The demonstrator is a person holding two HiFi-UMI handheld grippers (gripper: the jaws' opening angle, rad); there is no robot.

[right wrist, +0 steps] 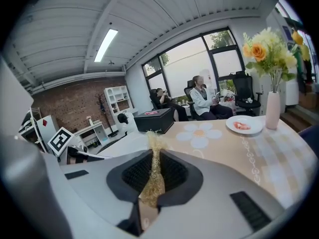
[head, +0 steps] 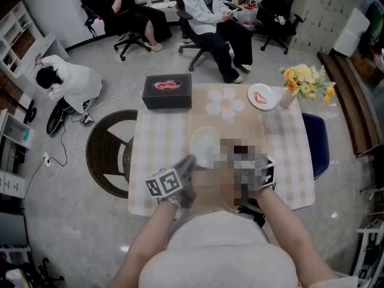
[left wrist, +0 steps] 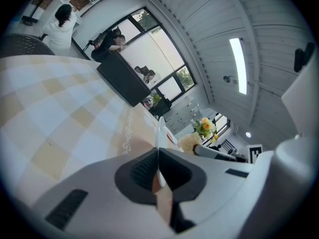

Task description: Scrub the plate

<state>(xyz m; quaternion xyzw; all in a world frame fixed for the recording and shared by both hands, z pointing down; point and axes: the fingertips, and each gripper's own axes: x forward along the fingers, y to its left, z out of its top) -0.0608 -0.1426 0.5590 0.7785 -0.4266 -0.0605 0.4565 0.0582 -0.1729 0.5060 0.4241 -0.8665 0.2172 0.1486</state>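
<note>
A white plate (head: 206, 144) lies in the middle of the checked tablecloth (head: 156, 155). My left gripper (head: 189, 162) is shut on its near-left rim; in the left gripper view the plate (left wrist: 159, 133) shows edge-on as a thin white line between the shut jaws (left wrist: 158, 169). My right gripper (right wrist: 154, 169) is shut on a tuft of straw-coloured scrubber (right wrist: 154, 180), which sticks out past the jaws. In the head view a mosaic patch partly hides the right gripper (head: 243, 159), just right of the plate. The scrubber (left wrist: 191, 142) shows pale and fuzzy beside the plate.
A black box (head: 167, 92) stands at the table's far left. A flower-shaped mat (head: 225, 104), a small plate of red food (head: 262, 96) and a vase of flowers (head: 305, 81) sit at the far right. A wicker chair (head: 108, 152) is on the left; people sit beyond.
</note>
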